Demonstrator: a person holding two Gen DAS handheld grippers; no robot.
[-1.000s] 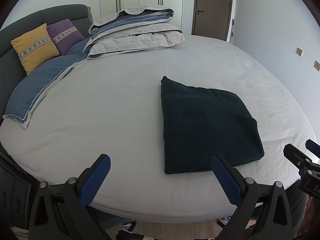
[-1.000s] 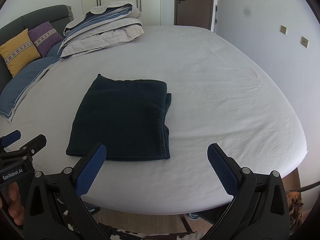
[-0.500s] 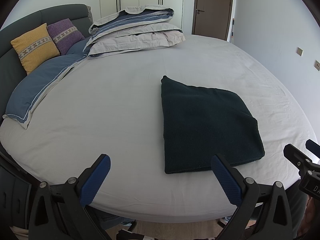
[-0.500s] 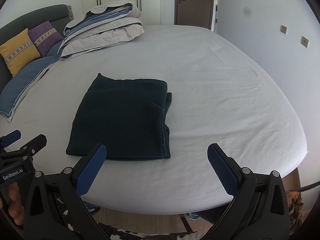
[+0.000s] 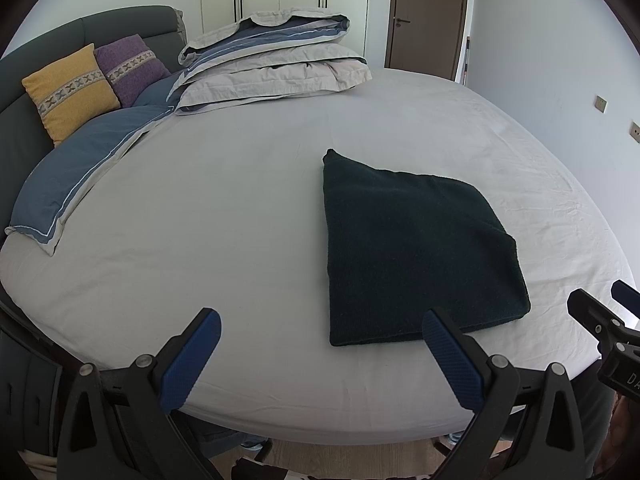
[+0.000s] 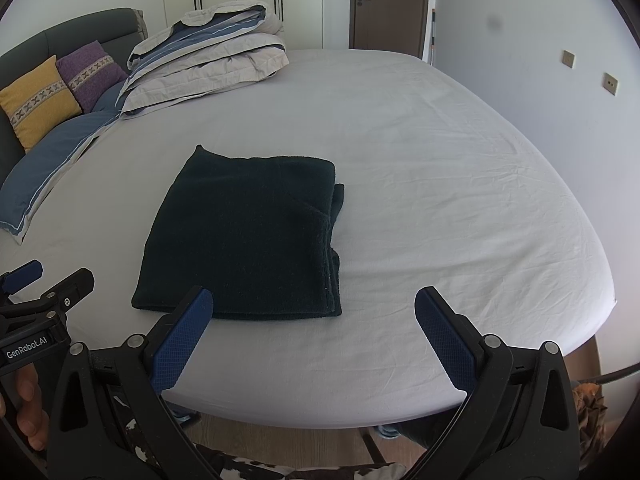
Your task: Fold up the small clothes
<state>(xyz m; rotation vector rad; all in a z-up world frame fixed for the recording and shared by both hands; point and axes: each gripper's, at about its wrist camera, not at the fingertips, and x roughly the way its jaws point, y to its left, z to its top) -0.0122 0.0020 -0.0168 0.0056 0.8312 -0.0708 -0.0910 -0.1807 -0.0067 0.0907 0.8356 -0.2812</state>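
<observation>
Dark green folded garment point(image 5: 416, 252) is seen lying flat on the bed point(image 5: 240, 208), toward the near edge, a rough square with its far corner pointing up the mattress. In the right wrist view the same garment point(image 6: 244, 236) shows stacked layers along its right side, the lower layers peeping out past the top one; near edge is straight and lies close to the mattress rim.

Left gripper point(image 5: 320, 360): jaws spread wide, nothing held, poised over the near rim of the bed. Its right blue pad overlaps the garment's near edge in the picture; contact cannot be told. Right gripper point(image 6: 312, 340): jaws likewise spread wide and empty, left pad seen in front of the garment's near-left corner. A hand point(image 6: 28, 412) is seen at the left gripper's handle in the right wrist view.

Open sheet is noted on all sides of the garment: broad bare stretch to its left, wrinkled sheet to its right out to the rounded bed edge, more beyond it.

Far side: folded duvet pile point(image 5: 272, 64), blue pillow point(image 5: 76, 176), yellow cushion point(image 5: 68, 92), purple cushion point(image 5: 130, 66), all well apart from the garment.
</observation>
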